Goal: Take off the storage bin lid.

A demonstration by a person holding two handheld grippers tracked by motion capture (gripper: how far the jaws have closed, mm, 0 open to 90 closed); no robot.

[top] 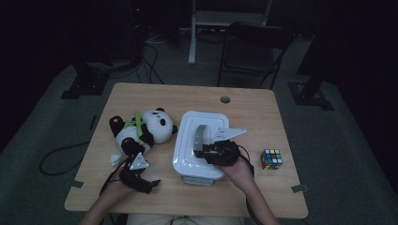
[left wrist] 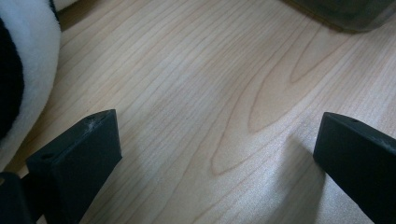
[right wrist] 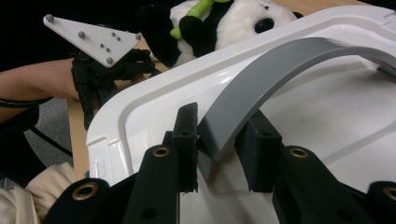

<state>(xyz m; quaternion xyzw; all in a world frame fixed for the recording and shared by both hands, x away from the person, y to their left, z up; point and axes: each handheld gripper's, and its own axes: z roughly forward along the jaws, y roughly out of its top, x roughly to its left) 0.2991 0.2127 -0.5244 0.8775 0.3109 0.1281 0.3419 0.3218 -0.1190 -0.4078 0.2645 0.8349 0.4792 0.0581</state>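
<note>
The right gripper (right wrist: pixel 217 154) has its jaws clamped on the near end of the grey handle (right wrist: pixel 261 79), which arches over the white box lid (top: pixel 187 157) lying mid-table. The left gripper (top: pixel 139 180) rests low on the wooden table (left wrist: pixel 210 93) near the person's edge, jaws wide apart with nothing between them. A plush panda (top: pixel 143 129) lies just beside it, seemingly untouched, and a puzzle cube (top: pixel 271 159) sits right of the box.

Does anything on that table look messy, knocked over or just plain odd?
Little stands out. The plush panda lies flopped on its back rather than sitting up, left of the white box. The box's grey handle stands raised, with the right gripper closed around its end. The puzzle cube sits squarely. Nothing looks spilled or broken.
</note>
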